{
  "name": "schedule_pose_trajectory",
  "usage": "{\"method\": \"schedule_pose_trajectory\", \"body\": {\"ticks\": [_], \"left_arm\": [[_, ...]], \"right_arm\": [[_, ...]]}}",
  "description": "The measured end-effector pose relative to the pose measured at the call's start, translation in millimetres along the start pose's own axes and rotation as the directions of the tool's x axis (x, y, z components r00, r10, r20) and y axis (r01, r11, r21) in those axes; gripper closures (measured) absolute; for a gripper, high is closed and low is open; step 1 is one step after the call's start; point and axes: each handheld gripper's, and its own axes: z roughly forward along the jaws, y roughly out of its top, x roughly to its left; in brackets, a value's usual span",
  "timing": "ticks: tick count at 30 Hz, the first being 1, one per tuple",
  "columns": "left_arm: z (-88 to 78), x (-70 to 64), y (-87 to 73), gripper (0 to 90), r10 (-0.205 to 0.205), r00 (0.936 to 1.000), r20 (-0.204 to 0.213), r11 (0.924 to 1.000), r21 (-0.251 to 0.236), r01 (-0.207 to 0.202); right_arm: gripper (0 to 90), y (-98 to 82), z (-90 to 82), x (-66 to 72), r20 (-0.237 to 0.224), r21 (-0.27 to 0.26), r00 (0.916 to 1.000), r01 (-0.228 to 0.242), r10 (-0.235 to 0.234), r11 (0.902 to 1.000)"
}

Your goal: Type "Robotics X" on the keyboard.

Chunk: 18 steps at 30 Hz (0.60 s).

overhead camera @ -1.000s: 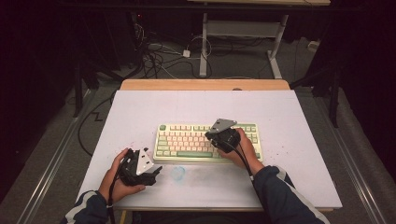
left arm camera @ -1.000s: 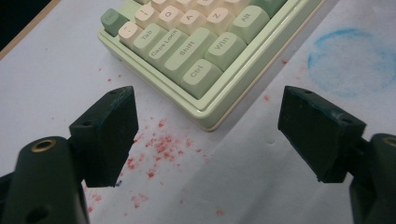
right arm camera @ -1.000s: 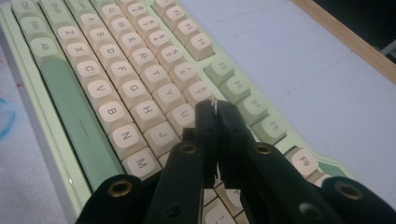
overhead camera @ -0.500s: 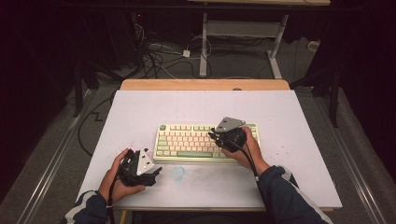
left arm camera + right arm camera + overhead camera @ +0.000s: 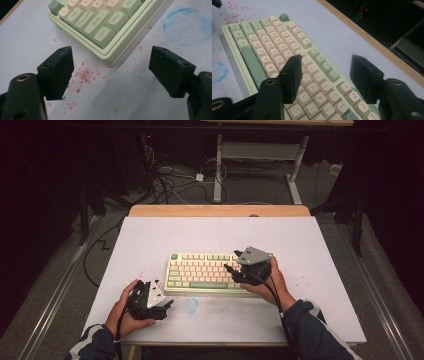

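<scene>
While the keyboard [image 5: 205,272] lies flat near the middle of the white counter [image 5: 320,245], with its long side toward the person, the work in hand seems to be at its right end, where the keys with numbers and letters are cream and the outer keys are green. The right tongs [image 5: 324,75] hang just above these keys on the right part of the board. Their jaws have just been opening and now stand apart, with nothing between them; the keys below are not touched by the pads.

To do the step well, I think the right hand should lower the tongs slowly and keep them straight over one key, so that the pads do not push two neighbours at once. If a key cap must be pulled, the jaws should close on its two opposite sides and lift straight up, because a tilted pull may slip off.

The left tongs [image 5: 110,65] rest on the counter just beside the near left corner of the keyboard, by the Ctrl key, also open and empty. They could press on that corner to stop the board from sliding.

No bowl, box or tray is on the counter. Red specks [image 5: 85,75] and a pale blue ring stain [image 5: 190,305] mark the surface in front of the keyboard.
</scene>
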Motion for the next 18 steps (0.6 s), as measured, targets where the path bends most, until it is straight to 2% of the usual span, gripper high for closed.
{"method": "schedule_pose_trajectory", "body": {"ticks": [3,9,18], "left_arm": [[-0.3,-0.8,0.1,19.0,0.002,1.0000,0.003,1.0000,-0.002,-0.002],[-0.9,0.2,1.1,19.0,-0.004,1.0000,-0.003,1.0000,-0.008,0.004],[-0.2,1.9,1.3,20.0,0.008,0.9996,-0.025,0.9999,-0.007,-0.008]], "right_arm": [[36.8,-0.7,-3.9,0.9,0.017,-0.006,0.9998,0.007,-0.007,1.0000],[33.1,-3.0,-11.8,1.9,0.018,-0.029,0.9998,-0.003,0.003,0.9996],[24.0,-11.8,-22.3,4.7,0.069,-0.032,0.9975,-0.014,0.016,0.9994]]}}
